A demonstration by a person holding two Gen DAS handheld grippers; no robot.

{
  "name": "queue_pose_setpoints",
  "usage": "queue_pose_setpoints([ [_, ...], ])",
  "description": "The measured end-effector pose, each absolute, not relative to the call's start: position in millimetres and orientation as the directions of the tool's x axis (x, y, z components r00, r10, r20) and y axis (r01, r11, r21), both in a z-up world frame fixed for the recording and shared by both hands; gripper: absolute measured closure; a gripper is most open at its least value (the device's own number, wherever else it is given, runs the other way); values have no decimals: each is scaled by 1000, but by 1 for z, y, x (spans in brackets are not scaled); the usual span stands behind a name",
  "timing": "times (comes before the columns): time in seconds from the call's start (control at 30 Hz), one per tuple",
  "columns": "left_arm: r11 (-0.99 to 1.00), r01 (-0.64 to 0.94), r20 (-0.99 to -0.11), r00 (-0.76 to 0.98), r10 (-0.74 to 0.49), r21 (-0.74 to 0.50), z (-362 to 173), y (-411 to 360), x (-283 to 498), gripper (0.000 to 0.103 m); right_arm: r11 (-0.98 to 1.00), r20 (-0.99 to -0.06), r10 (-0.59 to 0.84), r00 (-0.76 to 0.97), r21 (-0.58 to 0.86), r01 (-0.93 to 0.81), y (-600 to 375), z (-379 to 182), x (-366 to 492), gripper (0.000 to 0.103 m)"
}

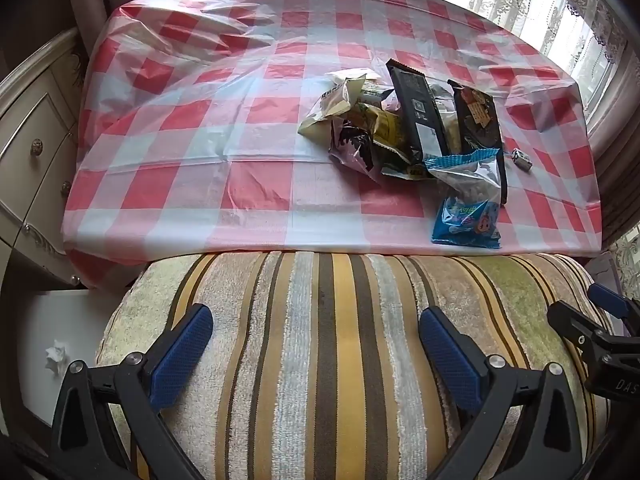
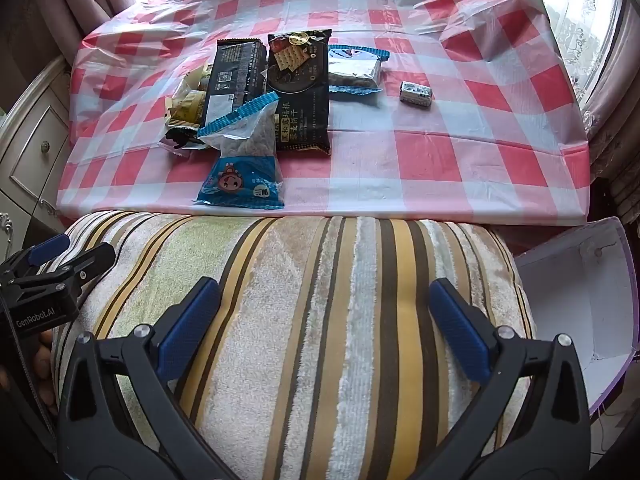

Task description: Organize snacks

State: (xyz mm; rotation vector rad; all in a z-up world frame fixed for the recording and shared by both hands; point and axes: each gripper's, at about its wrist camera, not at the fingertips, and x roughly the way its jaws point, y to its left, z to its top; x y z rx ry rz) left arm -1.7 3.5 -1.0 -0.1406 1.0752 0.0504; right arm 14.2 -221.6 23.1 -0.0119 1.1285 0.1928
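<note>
A loose heap of crinkled snack packets point(image 2: 256, 100) lies near the front edge of the bench, partly overlapping: a blue-and-clear bag of small pieces point(image 2: 244, 160) nearest, a black cracker packet point(image 2: 300, 92) and a long black wrapper point(image 2: 236, 80) behind it, a silver blue-edged pouch point(image 2: 354, 70) just beside them, and a small wrapped sweet point(image 2: 416, 93) apart. The bench wears a red-and-white checked plastic cloth point(image 1: 200, 120), creased. In front sits a striped plush cushion point(image 1: 340, 340); a cream drawer cabinet point(image 1: 36, 128) and lace curtains point(image 1: 532, 4) flank the window. The left tongs point(image 1: 316, 344) and right tongs point(image 2: 324, 320) hang over the cushion, both spread wide, empty
</note>
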Motion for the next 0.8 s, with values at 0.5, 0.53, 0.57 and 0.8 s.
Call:
queue_pose_setpoints([
  [0.5, 991, -131, -869, 490, 73, 9, 6, -6, -4, 0, 980, -905, 162, 393, 102, -170, -220, 17, 27, 0],
  [0.53, 991, -132, -869, 490, 70, 5, 6, -5, -3, 0, 980, -905, 162, 392, 102, -171, -220, 17, 28, 0],
  [0.57, 991, -132, -869, 490, 69, 4, 5, -5, -3, 0, 980, -905, 161, 395, 100, -171, -220, 17, 27, 0],
  [0.8, 991, -132, -869, 490, 69, 4, 3, -6, -3, 0, 980, -904, 157, 397, 95, -172, -219, 16, 26, 0],
])
